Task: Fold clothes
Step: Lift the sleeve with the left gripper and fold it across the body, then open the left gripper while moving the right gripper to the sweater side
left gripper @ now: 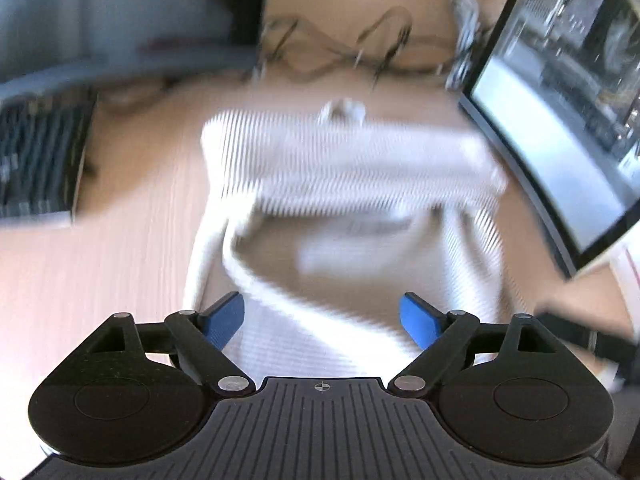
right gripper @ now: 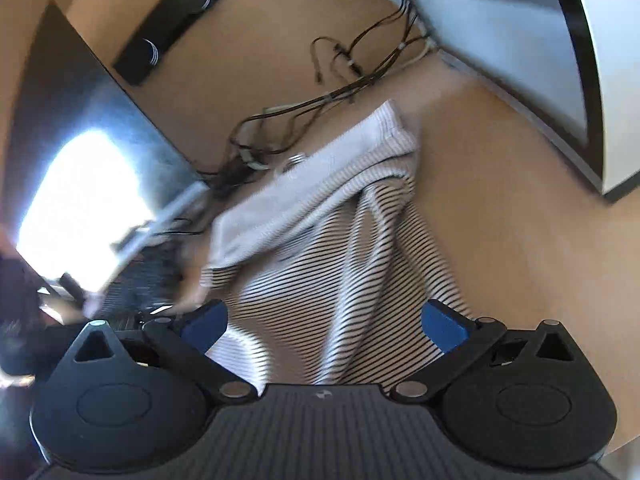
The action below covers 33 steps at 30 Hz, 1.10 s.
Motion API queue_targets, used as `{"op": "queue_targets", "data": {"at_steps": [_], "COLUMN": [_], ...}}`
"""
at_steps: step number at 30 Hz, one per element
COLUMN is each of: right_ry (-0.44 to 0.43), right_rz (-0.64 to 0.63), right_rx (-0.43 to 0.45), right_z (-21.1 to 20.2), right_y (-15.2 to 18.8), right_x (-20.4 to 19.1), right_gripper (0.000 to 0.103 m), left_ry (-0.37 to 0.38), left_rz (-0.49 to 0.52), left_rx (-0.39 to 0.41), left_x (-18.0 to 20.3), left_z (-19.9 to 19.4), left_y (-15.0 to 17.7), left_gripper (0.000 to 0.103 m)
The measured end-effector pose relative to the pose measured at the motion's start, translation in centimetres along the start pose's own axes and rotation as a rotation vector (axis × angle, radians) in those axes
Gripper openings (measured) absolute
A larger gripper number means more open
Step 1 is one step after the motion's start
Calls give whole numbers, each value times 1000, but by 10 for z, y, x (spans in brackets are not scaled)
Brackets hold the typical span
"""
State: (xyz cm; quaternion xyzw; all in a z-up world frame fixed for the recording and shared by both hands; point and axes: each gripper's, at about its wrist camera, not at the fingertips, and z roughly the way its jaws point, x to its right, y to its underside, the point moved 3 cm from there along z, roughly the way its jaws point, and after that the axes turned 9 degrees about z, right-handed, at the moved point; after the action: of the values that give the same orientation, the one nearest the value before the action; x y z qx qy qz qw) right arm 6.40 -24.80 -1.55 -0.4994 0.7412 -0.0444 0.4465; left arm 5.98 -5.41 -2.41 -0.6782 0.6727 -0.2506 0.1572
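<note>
Two grippers hover over a striped garment on a wooden desk, each with its blue-padded jaws spread wide and nothing between them. At the bottom of the left wrist view, the left gripper hangs above the near edge of the striped garment, which fills the middle of the frame, bunched and partly folded over itself (heavy motion blur smears its stripes). The cloth lies on the wooden desk, whose pale surface shows at lower left. At the left edge of that frame sits a dark keyboard; at the upper right a monitor leans in, its screen lit. A tangle of cables runs across the top centre, behind the garment.

In the right wrist view, the right gripper holds its released jaws over the garment's lower part, where black and white stripes show sharply, while a paler band of the cloth lies folded across the centre of the frame. A dark panel with a bright glare fills the left side, a black bar lies at the upper left, and cables trail across the upper centre.
</note>
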Motion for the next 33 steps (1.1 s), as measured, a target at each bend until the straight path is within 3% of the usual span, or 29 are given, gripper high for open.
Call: {"op": "queue_targets", "data": {"at_steps": [3, 10, 19, 25, 28, 31, 33], "right_ry": [39, 118, 26, 11, 6, 0, -21], "right_rz": [-24, -63, -180, -225, -293, -235, -183], "right_rx": [20, -88, -166, -139, -179, -218, -169], "right_z": [8, 47, 94, 102, 102, 96, 81], "right_y": [3, 8, -32, -33, -30, -39, -50], "right_x": [-7, -14, -14, -18, -21, -18, -17], "right_gripper": [103, 103, 103, 103, 103, 103, 103], "left_ry": [54, 132, 59, 12, -13, 0, 24], "left_rz": [-41, -64, -56, -60, -31, -40, -77], "left_rx": [-26, 27, 40, 56, 43, -4, -33], "left_x": [-12, -17, -15, -15, -10, -10, -14], "left_z": [10, 18, 32, 40, 40, 34, 28], "left_y": [18, 14, -6, -16, -13, -13, -13], "left_gripper": [93, 103, 103, 103, 103, 103, 103]}}
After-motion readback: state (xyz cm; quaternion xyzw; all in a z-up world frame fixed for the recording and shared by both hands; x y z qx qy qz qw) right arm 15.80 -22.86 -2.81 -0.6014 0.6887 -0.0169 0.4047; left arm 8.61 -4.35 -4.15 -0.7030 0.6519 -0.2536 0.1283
